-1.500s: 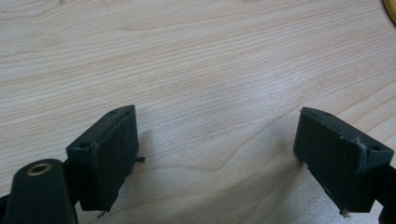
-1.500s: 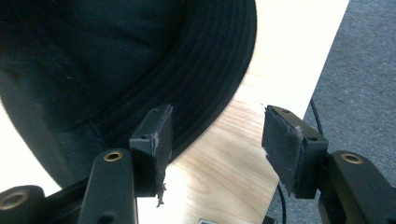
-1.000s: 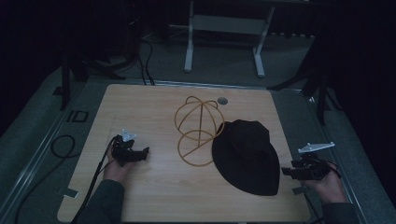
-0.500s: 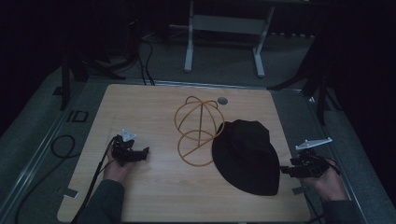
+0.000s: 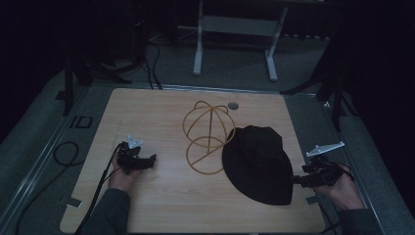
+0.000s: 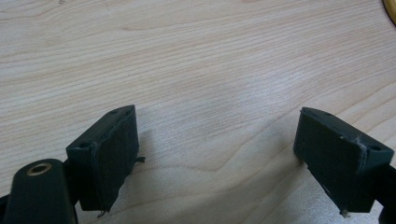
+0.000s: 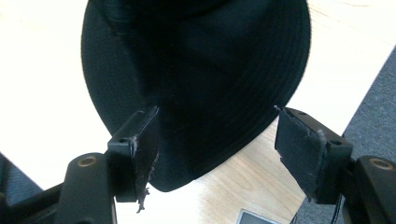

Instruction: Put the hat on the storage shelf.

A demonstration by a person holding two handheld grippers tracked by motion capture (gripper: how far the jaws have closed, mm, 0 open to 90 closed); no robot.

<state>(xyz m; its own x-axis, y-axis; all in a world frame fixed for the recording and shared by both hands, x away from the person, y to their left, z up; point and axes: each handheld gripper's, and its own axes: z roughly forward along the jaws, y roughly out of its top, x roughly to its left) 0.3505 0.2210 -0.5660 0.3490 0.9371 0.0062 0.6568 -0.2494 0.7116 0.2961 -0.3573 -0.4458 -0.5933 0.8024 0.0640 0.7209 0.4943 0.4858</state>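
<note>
Black grippers [image 5: 147, 161] with frayed black fingers [image 7: 137, 154], seemingly grey sleeves [image 5: 110, 213].

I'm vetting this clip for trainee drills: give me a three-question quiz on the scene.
1. True or false: the black cap hangs on the wire hat stand.
2. Which gripper is nearest the cap's brim: A left, B right?
3. Fill in: the left gripper has open jaws over bare ____.

Key: 1 false, it lies flat on the table beside the stand. 2 B, the right gripper, jaws open, just been opening, pads clear of the brim. 3 wood.
</note>
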